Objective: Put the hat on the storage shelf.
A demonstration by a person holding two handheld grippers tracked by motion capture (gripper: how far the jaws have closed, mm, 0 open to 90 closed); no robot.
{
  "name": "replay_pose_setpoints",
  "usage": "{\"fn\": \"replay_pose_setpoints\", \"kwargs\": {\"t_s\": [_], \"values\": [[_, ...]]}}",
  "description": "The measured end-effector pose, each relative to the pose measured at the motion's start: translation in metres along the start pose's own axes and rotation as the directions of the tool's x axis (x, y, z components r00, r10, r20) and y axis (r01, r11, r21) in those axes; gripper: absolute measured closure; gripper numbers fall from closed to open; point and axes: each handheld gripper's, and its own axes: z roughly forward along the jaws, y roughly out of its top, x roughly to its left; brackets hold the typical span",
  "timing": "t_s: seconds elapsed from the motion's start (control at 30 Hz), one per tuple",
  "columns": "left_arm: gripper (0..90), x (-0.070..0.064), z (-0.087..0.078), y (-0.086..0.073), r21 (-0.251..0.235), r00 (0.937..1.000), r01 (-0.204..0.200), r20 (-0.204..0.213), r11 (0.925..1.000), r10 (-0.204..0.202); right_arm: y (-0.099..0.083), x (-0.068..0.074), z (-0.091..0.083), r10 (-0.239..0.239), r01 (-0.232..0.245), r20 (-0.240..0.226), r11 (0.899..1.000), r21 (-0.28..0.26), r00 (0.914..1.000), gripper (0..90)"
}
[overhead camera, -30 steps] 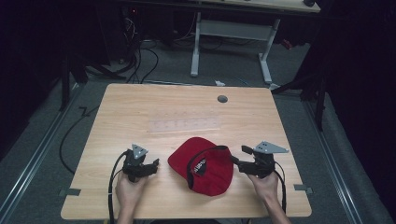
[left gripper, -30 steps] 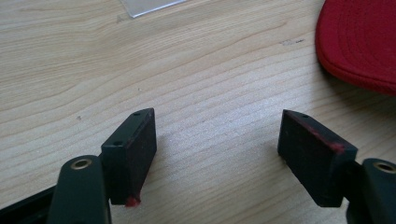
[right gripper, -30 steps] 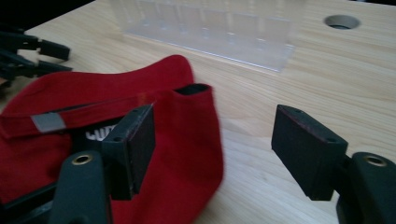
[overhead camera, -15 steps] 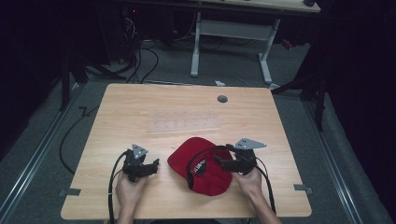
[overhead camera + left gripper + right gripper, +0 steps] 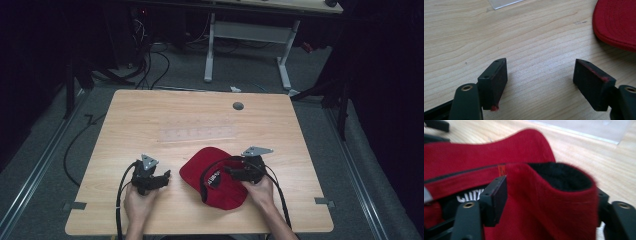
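At the table's near edge, the right gripper [image 5: 235, 172] straddles the red cap [image 5: 215, 177], jaws spread, nothing pinched yet, while the left gripper [image 5: 161, 179] waits, jaws spread and empty.

A lab: dark curtains, floor cables [image 5: 150, 65], bare wooden table [image 5: 150, 115].

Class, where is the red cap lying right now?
In the high view, the red cap lies near the table's front edge, right of centre, at the right gripper.

Black two-jaw tongs [image 5: 165, 176] with red-smeared pads [image 5: 590, 80], brass screws, grey three-cornered plates, trailing black cables.
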Motion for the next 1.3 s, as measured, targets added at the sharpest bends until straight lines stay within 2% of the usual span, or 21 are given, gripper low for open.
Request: {"fn": "replay_pose_setpoints", "kwargs": {"t_s": [0.07,0.17,0.2,0.27,0.57,0.63,0.7,0.8,0.93,1.13,1.3], "values": [[27.8,0.000,0.000,0.000,0.000,1.0000,0.000,0.000,1.0000,0.000,-0.001,0.001,0.004,-0.006,0.006,-0.006,1.000,0.020,1.0000,37.0],[27.8,0.000,0.000,0.000,0.000,1.0000,0.000,-0.001,1.0000,0.000,-0.003,0.003,0.007,-0.047,0.046,0.016,0.998,0.034,0.9988,45.4],[27.8,0.000,0.000,0.000,0.000,1.0000,0.000,-0.001,1.0000,0.000,-0.003,0.003,0.007,-0.047,0.046,0.016,0.998,0.034,0.9988,45.4],[27.8,0.000,0.000,0.000,0.000,1.0000,0.000,-0.002,1.0000,0.000,-0.007,0.004,0.006,-0.063,0.062,0.021,0.998,0.029,0.9978,56.4],[27.5,0.000,0.001,0.000,0.000,1.0000,0.002,-0.002,1.0000,-0.002,-0.015,0.000,0.001,-0.057,0.058,-0.055,0.998,0.020,0.9968,81.0],[27.6,0.000,0.001,0.000,0.001,1.0000,0.004,-0.001,1.0000,-0.004,-0.015,-0.001,0.000,-0.052,0.054,-0.068,0.998,0.020,0.9963,82.1],[27.6,0.000,0.001,0.001,0.001,1.0000,0.006,-0.002,1.0000,-0.006,-0.017,-0.002,-0.002,-0.072,0.074,-0.084,0.997,0.025,0.9939,84.1],[27.6,0.000,0.002,0.001,0.000,1.0000,0.006,-0.004,1.0000,-0.006,-0.016,-0.005,-0.004,-0.045,0.048,-0.111,0.999,0.022,0.9928,84.7],[26.4,-0.001,0.002,0.001,0.000,1.0000,0.005,-0.005,1.0000,-0.005,-0.015,-0.004,-0.010,-0.061,0.063,-0.119,0.998,0.012,0.9911,85.2],[25.2,-0.002,0.003,0.000,0.000,0.9999,0.003,-0.013,1.0000,-0.003,-0.010,-0.007,-0.020,-0.023,0.021,-0.141,1.000,-0.016,0.9897,85.3],[21.2,-0.004,0.004,-0.001,0.006,0.9999,0.001,-0.016,1.0000,-0.001,0.000,-0.004,-0.028,-0.025,0.019,-0.145,0.999,-0.039,0.9892,85.4]]}}
